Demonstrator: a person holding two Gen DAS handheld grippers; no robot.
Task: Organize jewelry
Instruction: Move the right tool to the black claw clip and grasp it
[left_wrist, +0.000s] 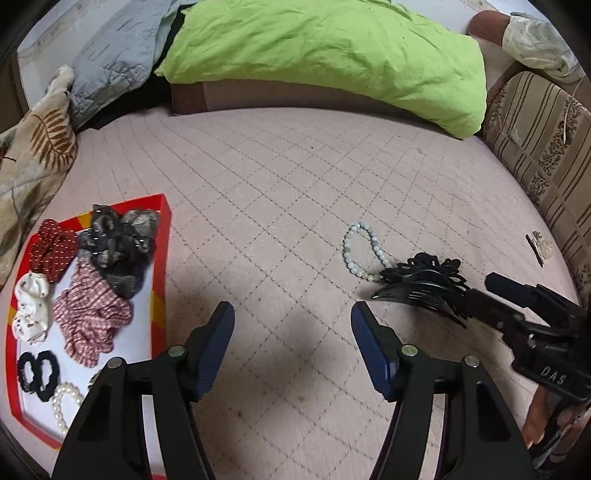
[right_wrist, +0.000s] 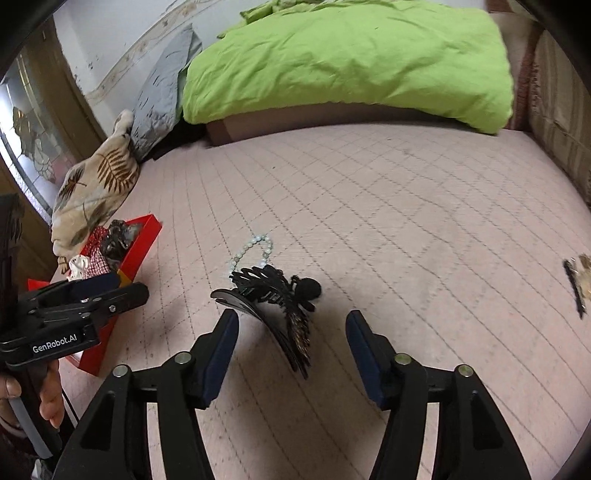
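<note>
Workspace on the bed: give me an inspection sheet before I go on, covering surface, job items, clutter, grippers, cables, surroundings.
Surface: pink quilted mattress, mostly bare.
Job's things: red tray at left holds scrunchies and a pearl bracelet. Loose on the mattress: bead bracelet, black hair clips touching it, small hairpin at far right.
Clutter: nothing seen.
Grippers: left hand-held gripper open, empty, beside the tray. Right hand-held gripper open, clips just ahead of its jaws, not held.
Cables: nothing seen.
Surroundings: green duvet, grey pillow, leaf-print pillow, striped upholstery at right.
</note>
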